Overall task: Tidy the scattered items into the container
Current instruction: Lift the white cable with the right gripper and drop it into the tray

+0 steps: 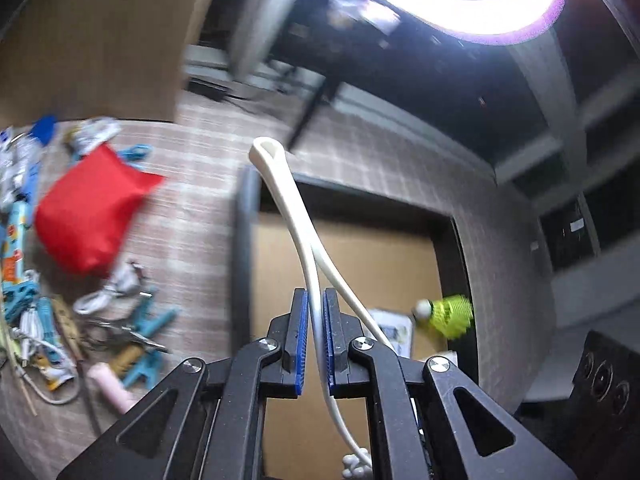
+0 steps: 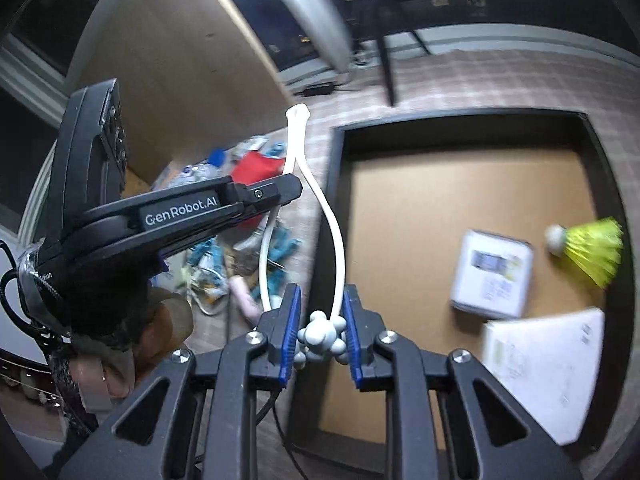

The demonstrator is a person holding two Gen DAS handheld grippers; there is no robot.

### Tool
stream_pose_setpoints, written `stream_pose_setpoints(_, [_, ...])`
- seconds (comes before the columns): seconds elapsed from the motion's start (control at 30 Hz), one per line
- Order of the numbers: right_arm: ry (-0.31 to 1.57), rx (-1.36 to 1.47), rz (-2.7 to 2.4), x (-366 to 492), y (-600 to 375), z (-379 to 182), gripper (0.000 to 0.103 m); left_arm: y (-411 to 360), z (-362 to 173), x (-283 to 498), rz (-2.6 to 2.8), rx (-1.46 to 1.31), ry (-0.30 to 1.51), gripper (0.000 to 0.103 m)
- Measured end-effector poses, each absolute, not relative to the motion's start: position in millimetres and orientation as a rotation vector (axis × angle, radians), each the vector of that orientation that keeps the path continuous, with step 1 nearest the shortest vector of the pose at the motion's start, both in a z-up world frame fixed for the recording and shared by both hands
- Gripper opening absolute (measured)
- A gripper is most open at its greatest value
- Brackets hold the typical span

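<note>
A white flexible looped massager (image 1: 298, 224) with a cluster of grey-white balls at one end is held by both grippers. My left gripper (image 1: 316, 340) is shut on its white stem. My right gripper (image 2: 320, 334) is shut on its ball cluster (image 2: 321, 337), and the stem (image 2: 336, 240) rises from there. The left gripper (image 2: 276, 194) also shows in the right wrist view, closed on the stem's other branch. The massager hangs near the left rim of the open dark-walled box (image 2: 340, 168) with a cardboard floor. A yellow shuttlecock (image 2: 588, 248) lies in the box.
In the box lie a white packet (image 2: 492, 276) and a white booklet (image 2: 544, 372). Left of the box, a heap on the checked cloth holds a red pouch (image 1: 88, 216), blue clips (image 1: 152, 320), cables and a pink tube (image 1: 112, 388). A cardboard flap (image 2: 180, 80) stands behind.
</note>
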State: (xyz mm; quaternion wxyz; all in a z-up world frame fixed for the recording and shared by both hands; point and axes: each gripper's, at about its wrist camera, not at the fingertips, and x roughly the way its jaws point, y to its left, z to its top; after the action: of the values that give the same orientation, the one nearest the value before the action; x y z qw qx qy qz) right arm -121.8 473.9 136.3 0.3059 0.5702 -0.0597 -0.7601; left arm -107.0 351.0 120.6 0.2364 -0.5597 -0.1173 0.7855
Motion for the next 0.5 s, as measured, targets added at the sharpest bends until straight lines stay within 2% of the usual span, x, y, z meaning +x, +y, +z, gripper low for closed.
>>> stream_pose_setpoints(0.03, [-0.162,1.521,-2.019,-120.7,482.6,134.6,0.021,358.9,119.8,-103.8,2.116,-1.540,-0.296,0.011])
stream_pose_setpoints(0.1, [-0.162,1.536,-2.054,-118.3,499.4,134.2,0.022,368.7,120.1,-98.7,2.078,-1.548,-0.259,0.042])
stream_pose_setpoints(0.2, [-0.205,1.560,-2.074,-119.6,520.8,129.3,0.024,371.9,127.0,-91.8,2.139,-1.511,-0.199,0.044])
stream_pose_setpoints(0.3, [-0.208,1.576,-2.100,-120.6,531.3,125.1,0.029,365.4,123.8,-95.9,2.126,-1.528,-0.226,0.044])
stream_pose_setpoints(0.5, [-0.182,1.560,-2.104,-123.0,528.0,124.3,0.030,344.1,119.0,-102.6,2.180,-1.545,-0.246,0.044])
